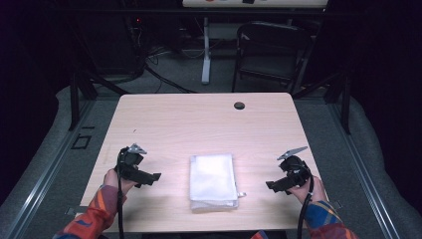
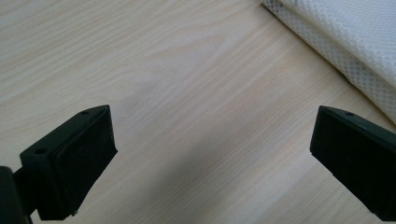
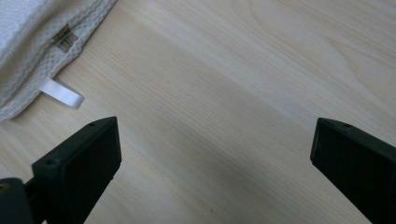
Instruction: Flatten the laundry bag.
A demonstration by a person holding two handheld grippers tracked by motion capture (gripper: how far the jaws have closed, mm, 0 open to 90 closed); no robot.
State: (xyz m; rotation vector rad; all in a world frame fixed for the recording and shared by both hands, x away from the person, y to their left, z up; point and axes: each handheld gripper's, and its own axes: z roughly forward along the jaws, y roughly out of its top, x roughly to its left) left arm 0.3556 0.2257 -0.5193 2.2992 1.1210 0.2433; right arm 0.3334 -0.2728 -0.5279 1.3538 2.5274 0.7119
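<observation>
On the table [image 1: 164, 119] mid-front lies the white mesh zip bag [image 1: 213, 180], untouched btwn my left gripper [image 1: 155, 177] & right gripper [image 1: 269, 185], both wide open, holding nothing — all work still ahead, I reckon.

white mesh bag [image 1: 213, 180], pale wood table [image 1: 199, 119].

Readable text: none in any view.
White mesh pouch [image 1: 213, 181]: no print legible; small white tab [image 3: 62, 94] at its corner is blank.
Tabletop [image 1: 199, 124]: bare wood, no markings.
</observation>
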